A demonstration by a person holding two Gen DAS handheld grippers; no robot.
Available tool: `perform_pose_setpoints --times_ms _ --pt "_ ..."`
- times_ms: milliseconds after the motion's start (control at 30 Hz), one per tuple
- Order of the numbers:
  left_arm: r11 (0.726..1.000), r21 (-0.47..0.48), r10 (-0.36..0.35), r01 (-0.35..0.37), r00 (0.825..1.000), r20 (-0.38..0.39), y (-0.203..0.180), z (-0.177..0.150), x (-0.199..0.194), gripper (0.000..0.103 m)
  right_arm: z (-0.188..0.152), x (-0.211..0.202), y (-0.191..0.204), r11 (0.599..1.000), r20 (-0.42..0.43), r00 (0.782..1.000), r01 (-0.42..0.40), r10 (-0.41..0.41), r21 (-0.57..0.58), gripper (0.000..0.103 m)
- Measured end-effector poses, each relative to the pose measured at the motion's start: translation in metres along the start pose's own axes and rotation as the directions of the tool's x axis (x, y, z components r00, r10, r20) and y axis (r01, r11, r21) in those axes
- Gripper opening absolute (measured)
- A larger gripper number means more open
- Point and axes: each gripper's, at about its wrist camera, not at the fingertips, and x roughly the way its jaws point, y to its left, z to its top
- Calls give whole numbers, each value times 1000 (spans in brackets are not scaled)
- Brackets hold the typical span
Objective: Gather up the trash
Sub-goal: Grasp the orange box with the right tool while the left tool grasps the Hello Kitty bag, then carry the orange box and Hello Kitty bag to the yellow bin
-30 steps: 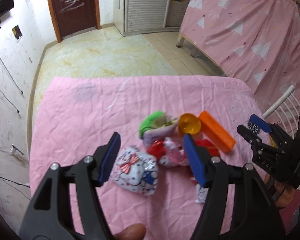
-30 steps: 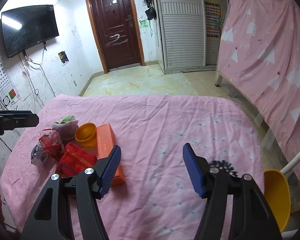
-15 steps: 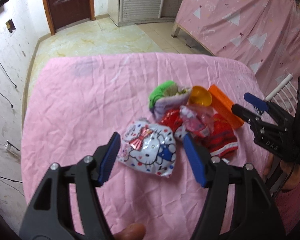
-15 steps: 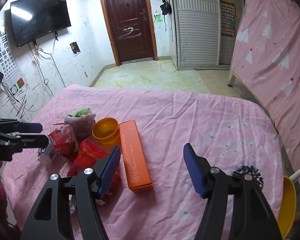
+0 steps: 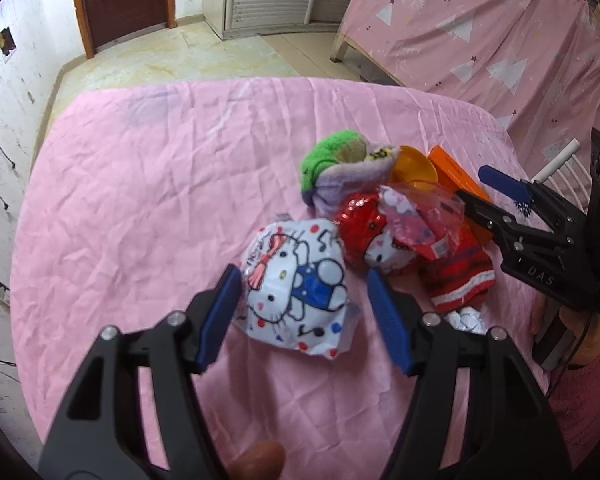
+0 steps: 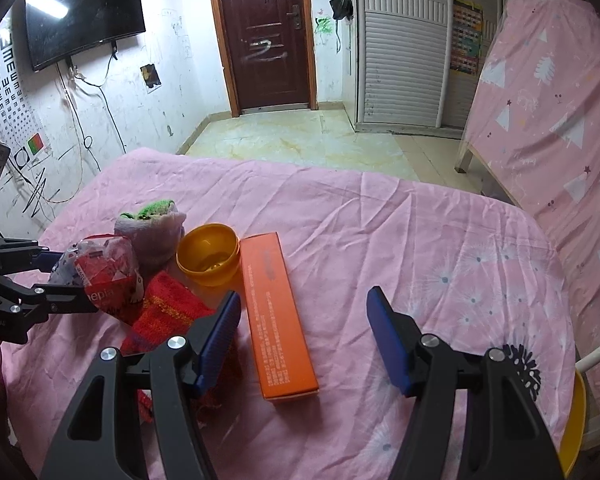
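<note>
A heap of litter lies on the pink sheet. My left gripper is open, its blue pads on either side of a white cartoon-cat wrapper and not pressing on it. Behind the wrapper sit a red wrapper, a green and lavender sock, an orange bowl and a red knit cloth. My right gripper is open, low over the near end of a long orange box. From the left wrist view the right gripper reaches in from the right.
A yellow basin and a white chair rail sit off the sheet's right edge. A pink curtain hangs at the right. Tiled floor and a dark door lie beyond. A hand holds the right gripper.
My left gripper has come down over the white wrapper, which now lies between its pads. The right gripper has swung left, bringing the orange box between its fingers. Neither opening has changed.
</note>
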Motion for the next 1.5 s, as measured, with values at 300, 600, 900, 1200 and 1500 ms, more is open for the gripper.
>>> perform_pose_setpoints --times_ms 300,600,900,1200,1500 --pt "999 -35 27 -26 999 35 9 -3 -1 43 0 10 4 1000 -41 999 8 -9 -14 22" --pt "989 -58 142 -137 984 109 11 -5 -16 34 -1 3 8 1000 -19 1000 16 -17 -15 16" --pt "977 -112 202 -182 955 215 11 1 -54 34 -3 -31 -6 1000 63 998 22 -23 9 16" --pt "978 -80 209 -194 939 274 -25 10 -68 34 -10 -62 -29 999 131 991 15 -21 50 16" --pt "982 -4 181 -188 939 293 -77 18 -67 34 -24 -95 -68 992 186 981 34 -57 121 16"
